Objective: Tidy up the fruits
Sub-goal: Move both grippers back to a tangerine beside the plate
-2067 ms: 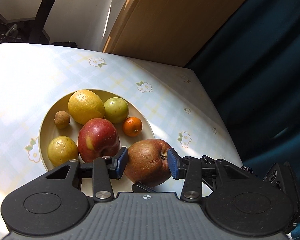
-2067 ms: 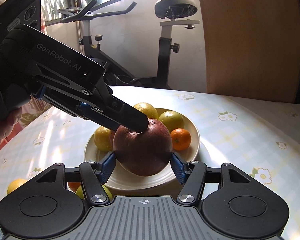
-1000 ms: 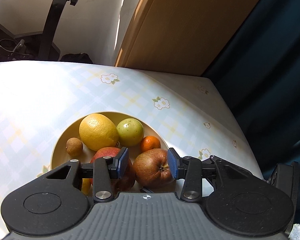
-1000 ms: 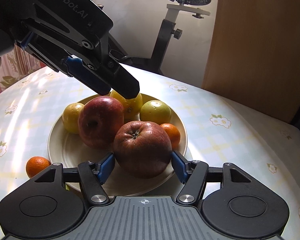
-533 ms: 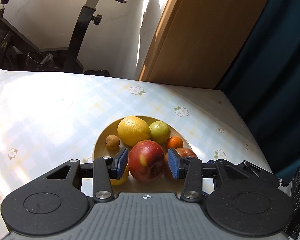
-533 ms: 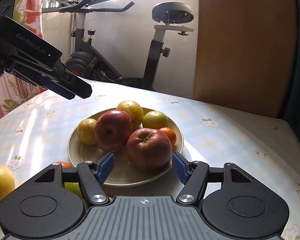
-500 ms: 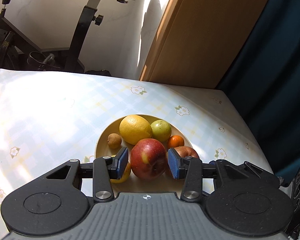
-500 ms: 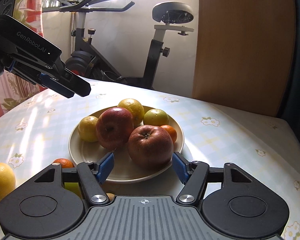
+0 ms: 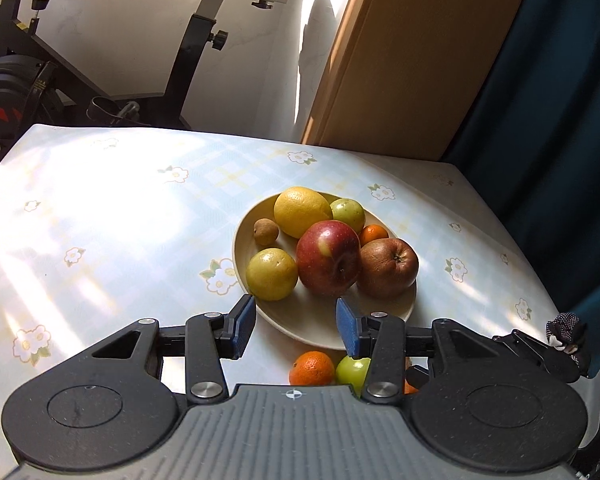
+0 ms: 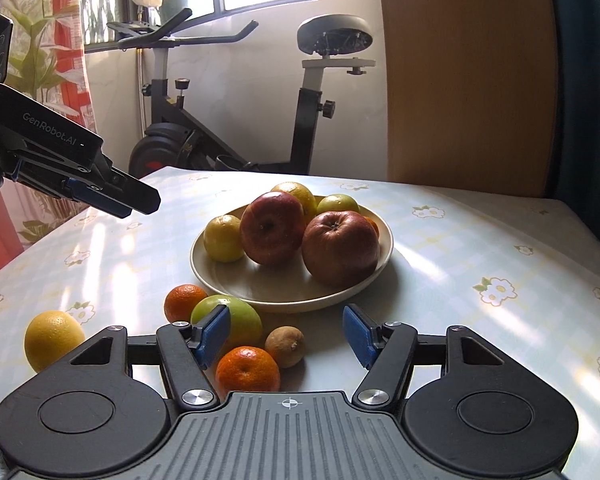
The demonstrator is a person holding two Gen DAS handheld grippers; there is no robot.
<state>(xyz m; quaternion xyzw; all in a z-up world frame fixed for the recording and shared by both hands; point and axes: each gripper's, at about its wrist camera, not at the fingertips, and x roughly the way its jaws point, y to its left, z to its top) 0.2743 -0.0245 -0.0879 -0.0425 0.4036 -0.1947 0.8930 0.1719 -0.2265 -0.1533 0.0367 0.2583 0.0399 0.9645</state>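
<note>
A cream plate [image 9: 300, 316] [image 10: 284, 288] on the flowered table holds two red apples [image 9: 328, 256] [image 10: 340, 246], a large yellow citrus [image 9: 302, 210], a small yellow fruit [image 9: 271, 273], a green fruit, a mandarin and a small brown fruit. My left gripper [image 9: 296, 324] is open and empty, above the table before the plate; it also shows in the right wrist view [image 10: 116, 196]. My right gripper [image 10: 286, 334] is open and empty, just short of the plate. Loose on the table lie two mandarins [image 10: 247, 370], a green apple [image 10: 236, 314], a brown fruit [image 10: 285, 346] and a yellow citrus [image 10: 52, 336].
An exercise bike [image 10: 236, 100] stands behind the table. A wooden panel [image 10: 468, 76] and a dark blue curtain [image 9: 560, 80] are at the back right. The table's right edge [image 9: 540, 280] drops off beside the plate.
Both grippers have drawn back from the plate. The darker red apple that sat between my right gripper's fingers now rests on the plate. More of the loose fruit has come into view.
</note>
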